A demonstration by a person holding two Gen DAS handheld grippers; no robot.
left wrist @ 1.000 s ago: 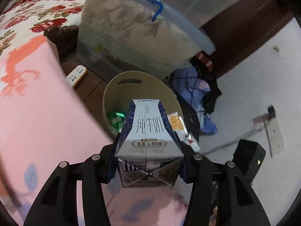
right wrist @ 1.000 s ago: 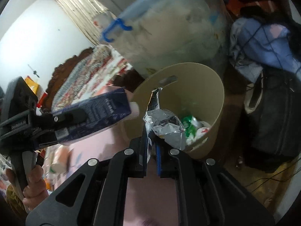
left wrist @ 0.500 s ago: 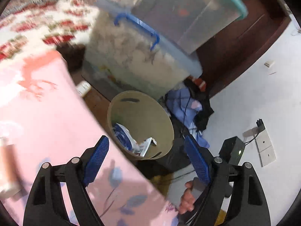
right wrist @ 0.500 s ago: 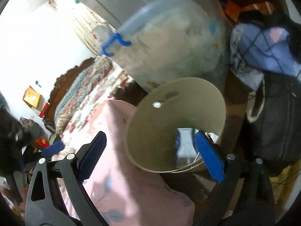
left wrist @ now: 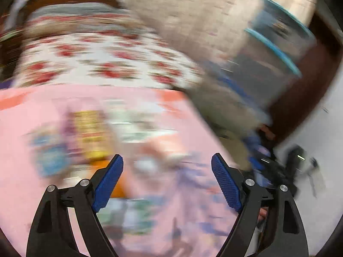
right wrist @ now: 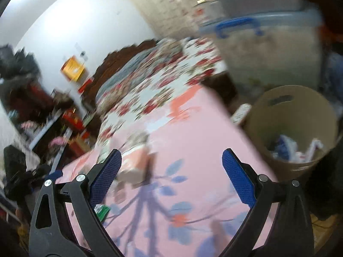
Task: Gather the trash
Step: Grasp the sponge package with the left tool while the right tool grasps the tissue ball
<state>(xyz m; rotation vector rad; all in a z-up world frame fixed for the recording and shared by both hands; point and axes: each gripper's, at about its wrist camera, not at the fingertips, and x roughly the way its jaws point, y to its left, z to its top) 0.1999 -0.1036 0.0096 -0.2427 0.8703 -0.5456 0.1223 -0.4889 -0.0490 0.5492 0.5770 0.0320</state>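
Observation:
My left gripper [left wrist: 167, 167] is open and empty above the pink cloth [left wrist: 32, 128], where blurred wrappers [left wrist: 92, 132] lie ahead of it. My right gripper [right wrist: 171, 162] is open and empty over the same pink cloth [right wrist: 193, 132]. The tan bin [right wrist: 268, 111] stands to its right, off the cloth's edge, with a blue-and-white carton and crumpled trash [right wrist: 287, 145] inside. A blurred piece of trash [right wrist: 135, 162] lies on the cloth near the right gripper's left finger. The left wrist view is heavily blurred.
A floral bedspread [right wrist: 163, 85] lies beyond the cloth. Clear storage boxes with blue handles [right wrist: 238, 23] stack behind the bin. Dark bags and clothes [left wrist: 276, 171] sit on the floor at the right. Cluttered shelves [right wrist: 32, 98] stand far left.
Both grippers opened and dropped the milk carton and the foil wrapper into the bin. Both have since swung left, away from the bin, back over the pink cloth.

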